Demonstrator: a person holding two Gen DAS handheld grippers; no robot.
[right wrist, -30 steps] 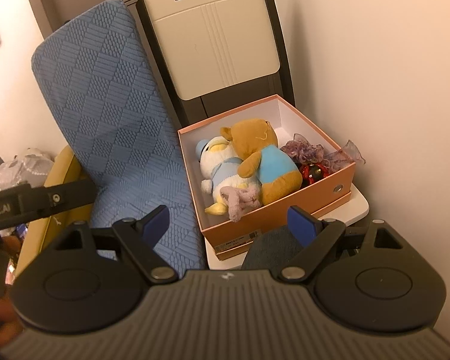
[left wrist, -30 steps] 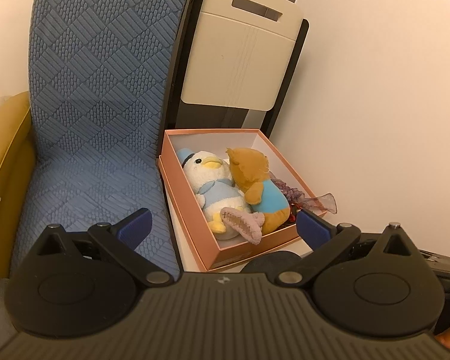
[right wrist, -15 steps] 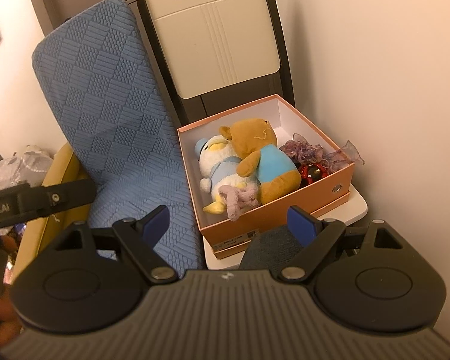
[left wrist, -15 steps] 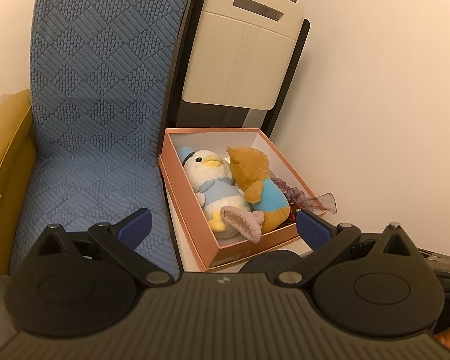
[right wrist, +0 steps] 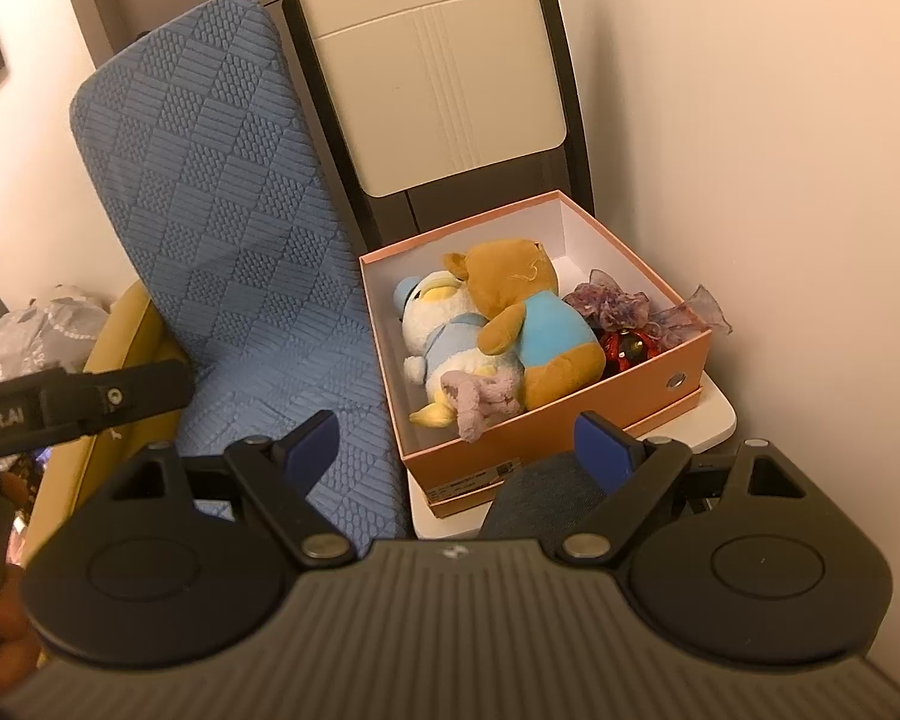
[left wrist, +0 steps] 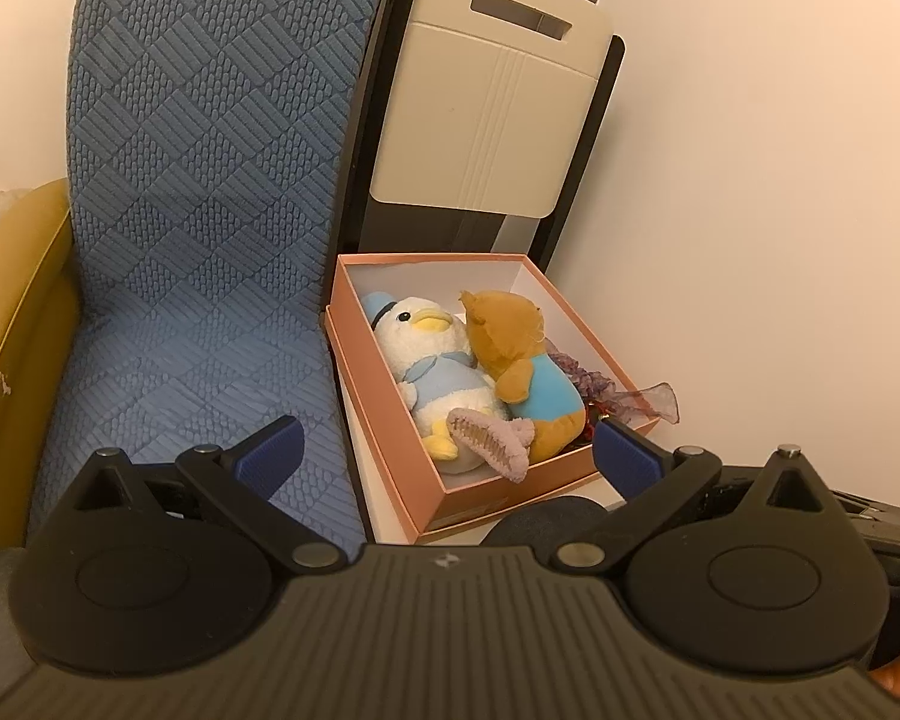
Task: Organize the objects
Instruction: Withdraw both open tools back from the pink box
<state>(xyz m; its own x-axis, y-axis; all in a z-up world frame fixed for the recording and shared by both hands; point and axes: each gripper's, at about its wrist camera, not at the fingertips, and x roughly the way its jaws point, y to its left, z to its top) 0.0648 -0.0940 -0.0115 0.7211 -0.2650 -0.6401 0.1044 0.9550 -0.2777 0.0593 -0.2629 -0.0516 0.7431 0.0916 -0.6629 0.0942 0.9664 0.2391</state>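
With my left tongs point(left wrist: 444, 444) and right tongs point(right wrist: 459, 441) wide open and empty, the soft, light white duck plush point(right wrist: 444, 324) lies in the open salmon-pink cardboard box point(right wrist: 546, 450); I'd pinch its squashy belly.

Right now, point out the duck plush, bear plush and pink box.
duck plush point(left wrist: 417, 330), left wrist view, on its white face.
bear plush point(right wrist: 555, 327), right wrist view, on its blue shirt.
pink box point(right wrist: 570, 438), right wrist view, on its near outer wall.

Both wrist views down onto box point(left wrist: 576, 330)
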